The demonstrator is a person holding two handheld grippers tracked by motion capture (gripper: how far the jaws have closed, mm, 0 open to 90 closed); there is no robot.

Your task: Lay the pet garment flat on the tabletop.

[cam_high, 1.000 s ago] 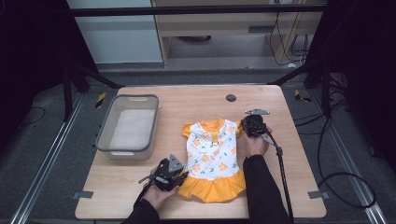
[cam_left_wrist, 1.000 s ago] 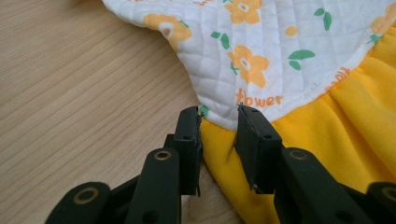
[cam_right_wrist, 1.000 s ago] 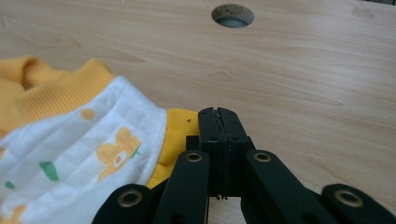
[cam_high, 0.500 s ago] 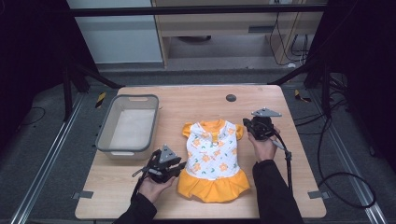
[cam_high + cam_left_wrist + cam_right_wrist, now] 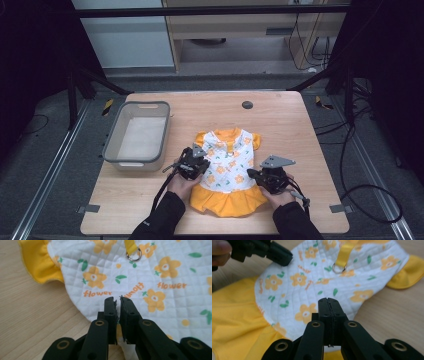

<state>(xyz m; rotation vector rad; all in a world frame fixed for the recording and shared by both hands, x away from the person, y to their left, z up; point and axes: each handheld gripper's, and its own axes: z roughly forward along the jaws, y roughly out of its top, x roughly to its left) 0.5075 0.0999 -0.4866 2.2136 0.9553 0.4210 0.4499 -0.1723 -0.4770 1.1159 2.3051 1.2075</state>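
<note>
Both hands have shifted since the earlier high view: the right gripper point(image 5: 261, 176) from the shoulder down to the waist of the small flowered dress point(image 5: 227, 167), the left gripper point(image 5: 200, 165) onto the opposite waist edge, its jaws having just been closing. Dress: flat on the worktop point(image 5: 290, 130), collar away from the person, long axis front to back, orange skirt nearest. Each gripper is pinched together on quilted side fabric, apparently gripping it.
</note>
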